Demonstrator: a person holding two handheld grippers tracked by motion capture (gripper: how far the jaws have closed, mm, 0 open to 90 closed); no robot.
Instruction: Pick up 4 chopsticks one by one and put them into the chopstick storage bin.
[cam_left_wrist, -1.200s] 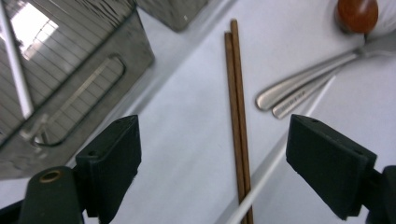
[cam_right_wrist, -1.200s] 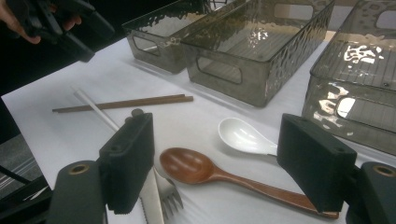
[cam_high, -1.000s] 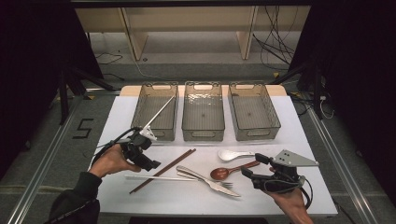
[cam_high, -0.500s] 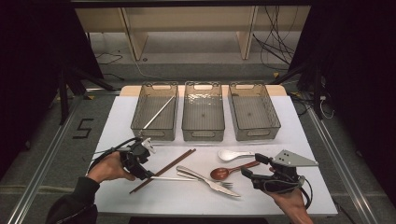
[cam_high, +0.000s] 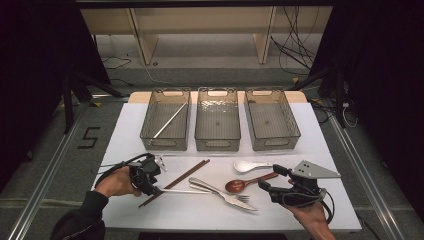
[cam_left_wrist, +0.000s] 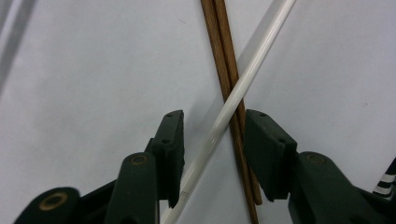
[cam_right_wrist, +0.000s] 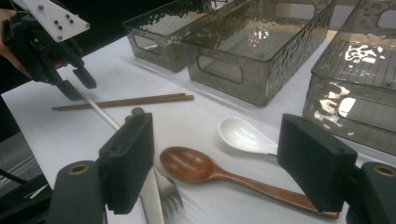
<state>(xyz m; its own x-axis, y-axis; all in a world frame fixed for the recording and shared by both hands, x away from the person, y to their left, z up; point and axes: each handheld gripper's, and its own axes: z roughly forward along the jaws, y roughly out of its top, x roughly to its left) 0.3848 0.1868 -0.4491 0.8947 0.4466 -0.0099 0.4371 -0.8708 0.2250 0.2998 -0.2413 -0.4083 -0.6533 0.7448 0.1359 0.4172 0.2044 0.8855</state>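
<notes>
Dark room, wooden shelf (cam_high: 202, 25) behind

table (cam_high: 320, 150): white | bins (cam_high: 218, 120) ×3 | brown chopsticks (cam_high: 185, 173), white chopstick (cam_high: 182, 191) | spoons (cam_high: 247, 183) ×2, fork (cam_high: 232, 195), knife (cam_high: 222, 194)

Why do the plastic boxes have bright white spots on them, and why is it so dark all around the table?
Right gripper view: lamp glare glints off the shiny bin walls. High view: light falls on the white table, so the surroundings go black. Left gripper view: the white chopstick looks soft, being so close.

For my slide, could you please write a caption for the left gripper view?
Left gripper closing around a white chopstick that crosses a brown chopstick pair.
</notes>
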